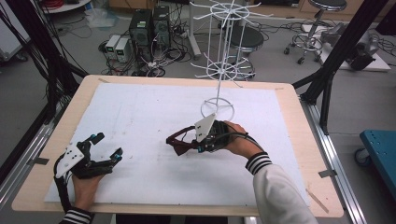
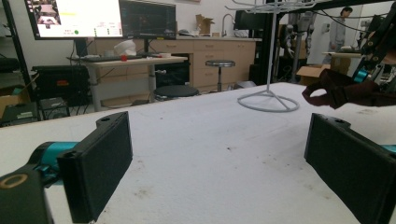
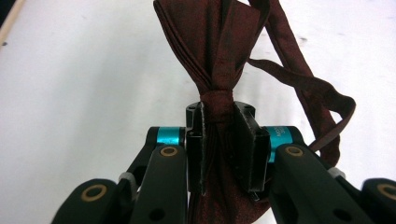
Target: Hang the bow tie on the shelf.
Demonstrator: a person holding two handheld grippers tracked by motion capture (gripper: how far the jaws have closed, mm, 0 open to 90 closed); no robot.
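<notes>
A dark red bow tie [image 1: 180, 142] with a thin strap hangs just above the white mat, and my right gripper [image 1: 201, 140] is shut on its centre knot. In the right gripper view the jaws pinch the knot [image 3: 218, 107] and the bow tie [image 3: 210, 42] fans out beyond them, its strap looping to the right. My left gripper [image 1: 107, 145] rests open near the mat's front left corner with nothing between its pads [image 2: 100, 161]. In the left gripper view the bow tie [image 2: 341, 91] shows far off at the right. A white wire display stand [image 1: 218, 70] rises at the back centre.
The white mat [image 1: 140, 121] covers a wooden table [image 1: 299, 116]. The stand's ring base [image 1: 217, 108] sits just behind the right gripper. Black frame posts flank the table. Beyond the far edge are computers, cables and stools on the floor.
</notes>
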